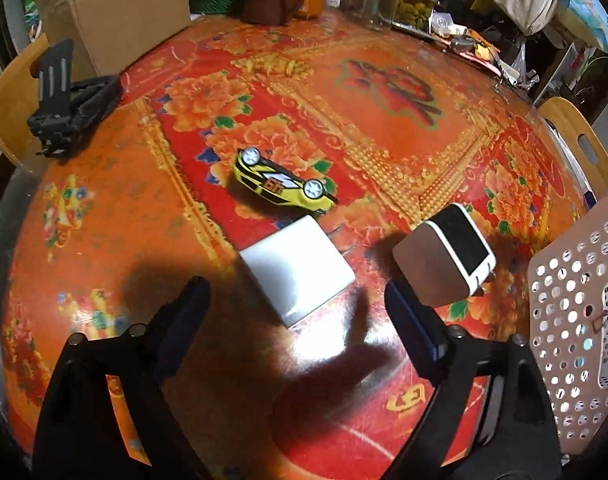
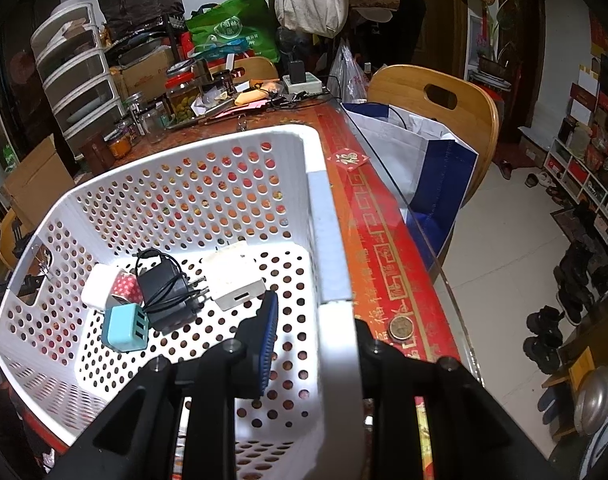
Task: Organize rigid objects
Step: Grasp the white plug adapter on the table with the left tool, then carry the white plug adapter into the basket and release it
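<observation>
White charger block (image 1: pixel 298 270) lies on the table just ahead of the left gripper (image 1: pixel 298 320), whose jaws stand apart and empty. Right gripper (image 2: pixel 315 344) is clamped on the basket (image 2: pixel 335 360) rim. Judged step: approach for pickup; next, lower, straddle and close.

Dim, glary, shadowed fisheye views
</observation>
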A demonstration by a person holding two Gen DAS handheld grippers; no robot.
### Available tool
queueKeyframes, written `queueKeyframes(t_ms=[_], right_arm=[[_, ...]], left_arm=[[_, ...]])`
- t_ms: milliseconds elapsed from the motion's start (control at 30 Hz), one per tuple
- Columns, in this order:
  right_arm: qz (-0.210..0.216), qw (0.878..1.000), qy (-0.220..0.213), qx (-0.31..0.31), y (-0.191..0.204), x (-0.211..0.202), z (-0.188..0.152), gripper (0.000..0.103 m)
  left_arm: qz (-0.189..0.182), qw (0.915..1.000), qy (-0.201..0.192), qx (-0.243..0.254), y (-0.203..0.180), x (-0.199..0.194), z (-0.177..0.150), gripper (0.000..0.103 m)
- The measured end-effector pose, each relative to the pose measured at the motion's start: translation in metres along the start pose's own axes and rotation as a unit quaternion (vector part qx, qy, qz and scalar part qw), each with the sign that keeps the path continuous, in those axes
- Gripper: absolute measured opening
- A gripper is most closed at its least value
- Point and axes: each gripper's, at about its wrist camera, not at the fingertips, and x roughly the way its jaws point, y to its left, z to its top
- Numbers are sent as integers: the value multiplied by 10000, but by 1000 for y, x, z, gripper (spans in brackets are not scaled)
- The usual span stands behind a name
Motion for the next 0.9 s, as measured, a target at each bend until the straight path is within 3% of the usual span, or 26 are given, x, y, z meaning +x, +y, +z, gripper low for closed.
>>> queueKeyframes(t_ms=[100, 133, 167, 233, 300, 367, 533, 667, 900], right_arm=[[-6, 10000, -2, 0, 0, 0, 0, 25], [-7, 10000, -5, 3, 0, 0, 0, 25], [-9, 10000, -8, 6, 0, 0, 0, 25], [-5, 10000, -12, 8, 0, 0, 0, 25], [-2, 10000, -11, 9, 0, 0, 0, 25], [-3, 10000, -7, 8, 0, 0, 1, 25], [1, 10000, -13, -11, -1, -1, 0, 25], [4, 10000, -13, -7, 0, -1, 0, 25], [26, 10000, -17, -10, -1, -1, 1, 25]], left_arm=[[77, 9999, -87, 37, -6, 8, 2, 74], [192, 9997, -147, 90, -8, 7, 2, 51], [375, 9990, -189, 174, -11, 6, 1, 47], [548, 9977, -314, 246, -15, -1, -3, 45], [596, 9951, -727, 301, -17, -18, -8, 45], [743, 9893, -1216, 309, -21, -43, -13, 44], [1208, 9734, -1892, 460, -33, -88, -22, 43], [1068, 9721, -2017, 537, -43, -108, -21, 43], [634, 9775, -1920, 607, -53, -126, -19, 40]])
